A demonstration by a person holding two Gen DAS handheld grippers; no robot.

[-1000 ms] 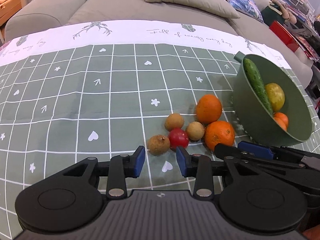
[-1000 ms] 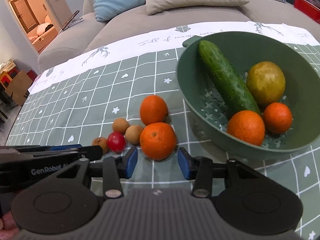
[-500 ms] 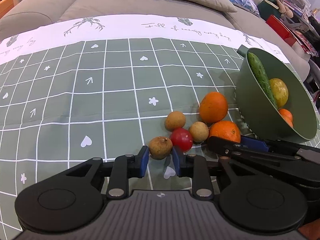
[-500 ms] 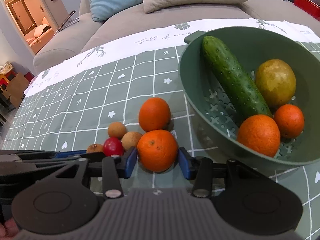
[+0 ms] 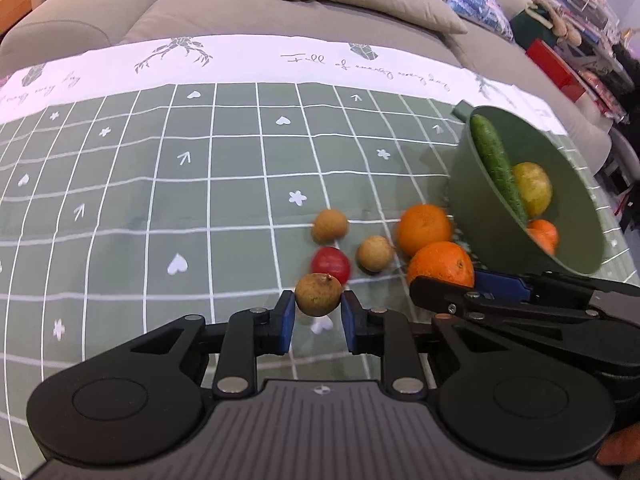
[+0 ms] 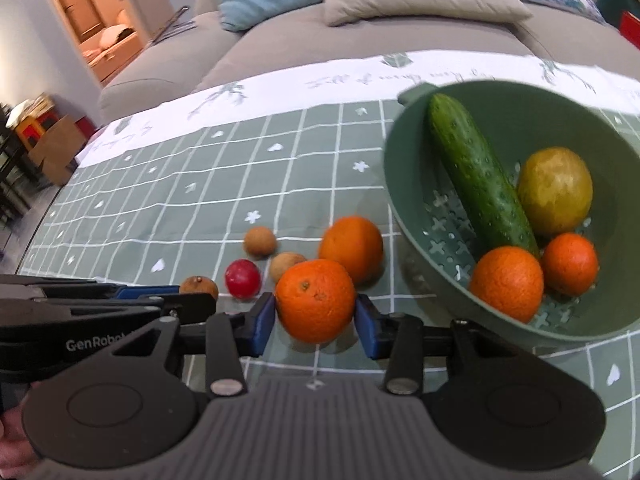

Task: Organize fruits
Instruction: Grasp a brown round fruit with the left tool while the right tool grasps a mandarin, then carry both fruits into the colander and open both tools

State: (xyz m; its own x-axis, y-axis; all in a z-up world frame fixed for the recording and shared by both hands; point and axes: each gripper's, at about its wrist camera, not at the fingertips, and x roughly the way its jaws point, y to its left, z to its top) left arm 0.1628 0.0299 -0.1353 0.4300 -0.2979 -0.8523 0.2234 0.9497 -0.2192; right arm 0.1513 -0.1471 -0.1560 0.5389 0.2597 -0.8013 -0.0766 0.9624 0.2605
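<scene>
Pickup step: left gripper [image 5: 318, 316] pinches brown longan [image 5: 319, 294], right gripper [image 6: 316, 322] clasps orange [image 6: 315, 306], near worktop's front edge; next, carry both into green colander [image 6: 404, 184].

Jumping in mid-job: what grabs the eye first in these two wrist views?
The right tool clamps a bright orange just in front of the green colander, which already holds a cucumber, a yellow-green fruit and two more oranges. Beside it, the left tool pinches a small brown longan.
</scene>
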